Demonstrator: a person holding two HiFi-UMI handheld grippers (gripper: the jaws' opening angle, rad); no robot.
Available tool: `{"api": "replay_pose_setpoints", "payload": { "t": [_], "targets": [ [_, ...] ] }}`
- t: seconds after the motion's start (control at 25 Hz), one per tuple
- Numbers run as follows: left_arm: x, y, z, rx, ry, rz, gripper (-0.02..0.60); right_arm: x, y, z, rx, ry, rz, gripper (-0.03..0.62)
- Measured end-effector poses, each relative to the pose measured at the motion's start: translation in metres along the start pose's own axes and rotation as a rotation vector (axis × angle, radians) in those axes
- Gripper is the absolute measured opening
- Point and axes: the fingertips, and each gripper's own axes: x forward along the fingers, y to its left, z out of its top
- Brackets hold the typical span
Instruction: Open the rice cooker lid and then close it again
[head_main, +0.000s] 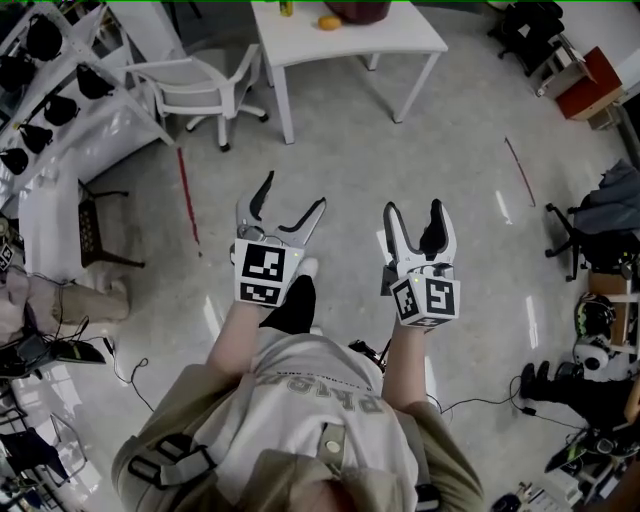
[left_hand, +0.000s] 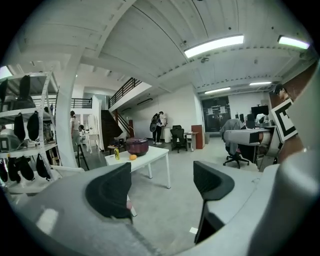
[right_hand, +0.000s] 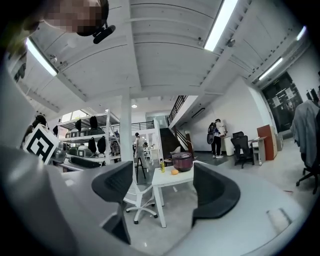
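**Both grippers spread and empty, the rice cooker well ahead on the table**

Nearest the camera, the head view looks down on the person's light shirt and two forearms, each hand carrying a gripper with its marker cube. The left gripper (head_main: 293, 195) has its jaws spread in a wide V over bare floor. Its own view shows the two dark pads well apart with nothing between them. The right gripper (head_main: 413, 212) sits just beside it at about the same level. Its jaws are also parted, and its own view shows only open space between the pads. Neither gripper touches anything.

Beyond them lies pale, glossy floor marked with a red tape line (head_main: 187, 200). A white chair (head_main: 200, 85) stands to the left, beside the white table (head_main: 340, 40).

On that table, well apart from both grippers, sits the dark red rice cooker (left_hand: 137, 146) with its lid down. An orange (left_hand: 133, 157) lies just beside it, and a small yellow bottle (left_hand: 116, 154) stands a little further along.

Farther back, people stand near a staircase among office chairs.
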Motion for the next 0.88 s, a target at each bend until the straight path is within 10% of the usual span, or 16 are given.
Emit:
{"api": "replay_pose_setpoints", "payload": {
  "t": [0.88],
  "targets": [
    [0.202, 0.137, 0.060, -0.028, -0.053, -0.019, 0.402, 0.223, -0.054, 0.019, -0.043, 0.005, -0.044, 0.364]
  ]
}}
